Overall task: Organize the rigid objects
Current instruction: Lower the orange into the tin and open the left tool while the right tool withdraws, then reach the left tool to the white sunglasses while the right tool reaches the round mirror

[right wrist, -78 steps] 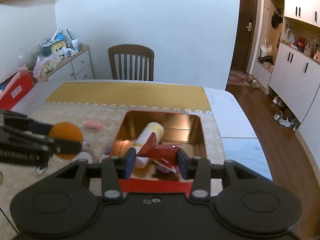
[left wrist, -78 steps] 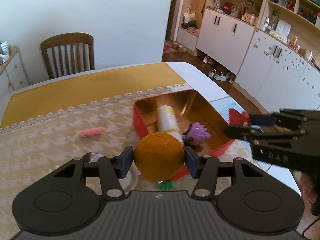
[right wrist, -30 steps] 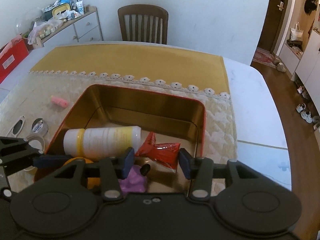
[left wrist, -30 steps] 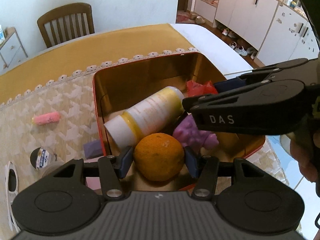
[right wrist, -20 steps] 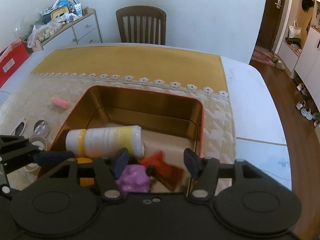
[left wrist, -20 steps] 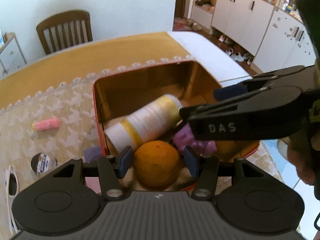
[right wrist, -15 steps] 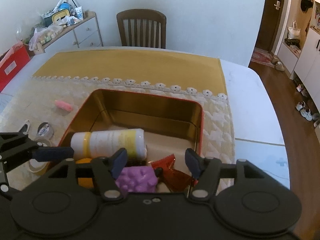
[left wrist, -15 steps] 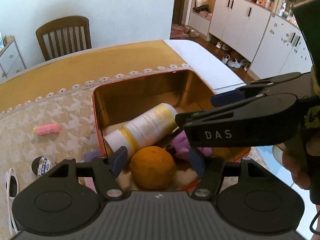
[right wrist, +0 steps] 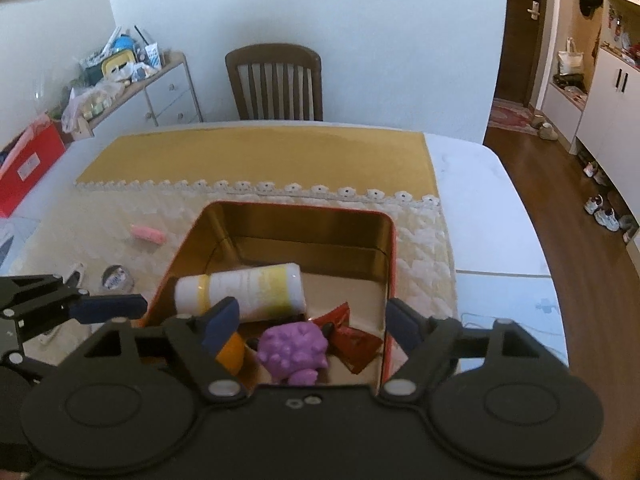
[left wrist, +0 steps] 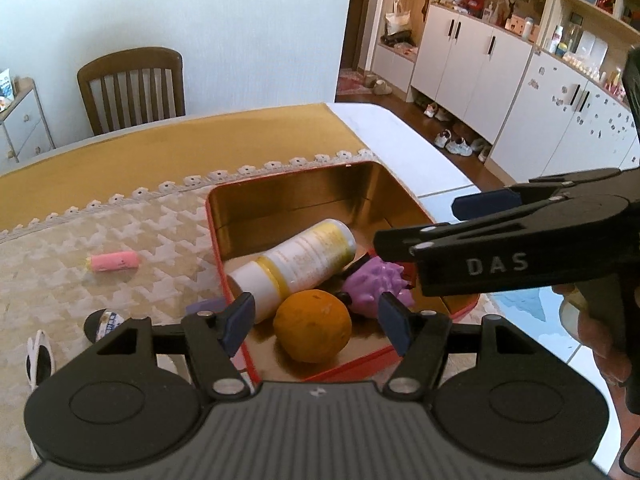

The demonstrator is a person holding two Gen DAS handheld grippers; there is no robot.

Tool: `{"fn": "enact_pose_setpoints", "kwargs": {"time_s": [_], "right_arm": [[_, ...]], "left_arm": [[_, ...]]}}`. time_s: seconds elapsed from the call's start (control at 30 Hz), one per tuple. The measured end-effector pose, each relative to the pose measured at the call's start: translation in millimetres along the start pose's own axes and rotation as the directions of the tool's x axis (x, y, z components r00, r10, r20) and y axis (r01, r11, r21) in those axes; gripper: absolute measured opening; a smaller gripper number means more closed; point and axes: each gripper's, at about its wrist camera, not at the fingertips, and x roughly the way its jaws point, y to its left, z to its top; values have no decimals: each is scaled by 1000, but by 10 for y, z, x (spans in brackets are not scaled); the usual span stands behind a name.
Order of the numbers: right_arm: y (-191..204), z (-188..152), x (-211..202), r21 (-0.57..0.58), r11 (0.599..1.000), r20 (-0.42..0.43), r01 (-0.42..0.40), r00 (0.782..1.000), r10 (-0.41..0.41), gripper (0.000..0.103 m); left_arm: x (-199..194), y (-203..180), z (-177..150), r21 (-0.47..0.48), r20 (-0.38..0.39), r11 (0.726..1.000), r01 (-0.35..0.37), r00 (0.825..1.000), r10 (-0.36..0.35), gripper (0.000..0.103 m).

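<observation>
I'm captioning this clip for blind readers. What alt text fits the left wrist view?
An orange, a white and yellow bottle and a purple spiky toy lie inside an open red tin, seen past the open left gripper. The right gripper reaches in from the right.

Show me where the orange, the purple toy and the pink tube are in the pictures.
orange (left wrist: pixel 313 326), left wrist view, middle of its peel, inside the tin.
purple toy (right wrist: pixel 294 346), right wrist view, middle of its bumpy body.
pink tube (left wrist: pixel 115 261), left wrist view, middle of its length, on the cloth.
</observation>
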Motion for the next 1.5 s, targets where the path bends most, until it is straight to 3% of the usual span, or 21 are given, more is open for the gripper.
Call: {"fn": "enact_pose_setpoints", "kwargs": {"time_s": [0.2, 0.37, 0.93, 1.5], "right_arm": [[153, -48, -214, 8, 1000, 46, -22, 999, 21, 95], [303, -85, -353, 21, 1000, 74, -23, 997, 21, 103], [978, -286, -609, 44, 999, 171, 19, 985, -27, 103], [1745, -556, -335, 42, 999, 112, 10, 994, -14, 103]], "left_arm": [[-210, 125, -49, -15, 22, 1000, 23, 999, -23, 67], [-405, 256, -111, -22, 53, 999, 27, 998, -25, 81], [-932, 932, -399, -8, 123, 1000, 13, 992, -12, 85], [-949, 1861, -767, -46, 88, 997, -67, 994, 71, 85]]}}
